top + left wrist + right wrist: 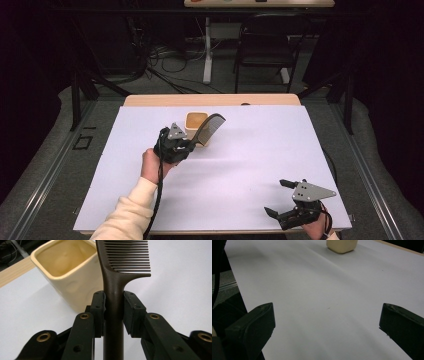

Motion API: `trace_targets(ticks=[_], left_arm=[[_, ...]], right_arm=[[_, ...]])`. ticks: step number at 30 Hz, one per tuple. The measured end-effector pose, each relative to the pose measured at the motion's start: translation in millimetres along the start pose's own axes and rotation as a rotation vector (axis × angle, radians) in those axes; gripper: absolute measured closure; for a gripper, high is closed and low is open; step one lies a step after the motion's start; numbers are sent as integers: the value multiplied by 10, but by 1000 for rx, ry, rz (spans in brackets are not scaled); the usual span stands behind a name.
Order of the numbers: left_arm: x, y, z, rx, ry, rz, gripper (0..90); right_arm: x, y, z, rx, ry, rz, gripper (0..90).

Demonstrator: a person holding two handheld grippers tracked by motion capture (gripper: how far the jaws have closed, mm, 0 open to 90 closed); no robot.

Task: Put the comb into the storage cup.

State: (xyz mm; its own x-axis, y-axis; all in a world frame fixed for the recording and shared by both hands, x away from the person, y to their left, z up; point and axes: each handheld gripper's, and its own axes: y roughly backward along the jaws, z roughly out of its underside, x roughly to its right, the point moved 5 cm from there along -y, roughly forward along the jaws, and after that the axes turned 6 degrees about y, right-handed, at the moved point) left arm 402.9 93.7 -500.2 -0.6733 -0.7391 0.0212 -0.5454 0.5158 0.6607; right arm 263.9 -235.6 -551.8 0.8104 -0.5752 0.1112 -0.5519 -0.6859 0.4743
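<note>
White sheeting is covering the table (pixel 240 200), with a strip of bare wood showing along its far edge and a dark room with one black chair (pixel 265 42) and loose floor cables lying beyond. From the high view, two grippers are counting up, along with one comb and one cup. The left gripper (pixel 192 145) is hovering near the middle of the table, the person's cream sleeve (pixel 132 210) reaching up from the bottom edge, and its jaws are pinching the handle of the dark comb (pixel 207 127), which is slanting up and away over the yellow cup (pixel 196 121). The right gripper (pixel 277 197) is resting low at the near right corner, well apart from the others, its jaws standing spread with nothing between them.

From the left gripper view, the two black jaws are pressing on either side of the comb (pixel 113 290) handle, the teeth pointing right, while the single square cup (pixel 67 272) is standing open-mouthed just behind and left of it.

From the right gripper view, the jaws are gaping wide over bare white sheet, and the cup (pixel 342 245) is sitting far off at the top edge.
</note>
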Motion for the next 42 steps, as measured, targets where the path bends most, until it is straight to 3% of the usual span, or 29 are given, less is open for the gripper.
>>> trace_targets(ticks=[6, 25, 42], left_arm=[[-26, 45, -39, 10, -5, -11, 718], [-132, 151, -212, 90, 28, -40, 719], [-231, 163, -269, 153, 71, -57, 719]], right_arm=[[-1, -2, 0, 0, -3, -2, 0], [-5, -6, -4, -2, -5, 0, 0], [-12, -8, -4, -1, -13, -1, 0]])
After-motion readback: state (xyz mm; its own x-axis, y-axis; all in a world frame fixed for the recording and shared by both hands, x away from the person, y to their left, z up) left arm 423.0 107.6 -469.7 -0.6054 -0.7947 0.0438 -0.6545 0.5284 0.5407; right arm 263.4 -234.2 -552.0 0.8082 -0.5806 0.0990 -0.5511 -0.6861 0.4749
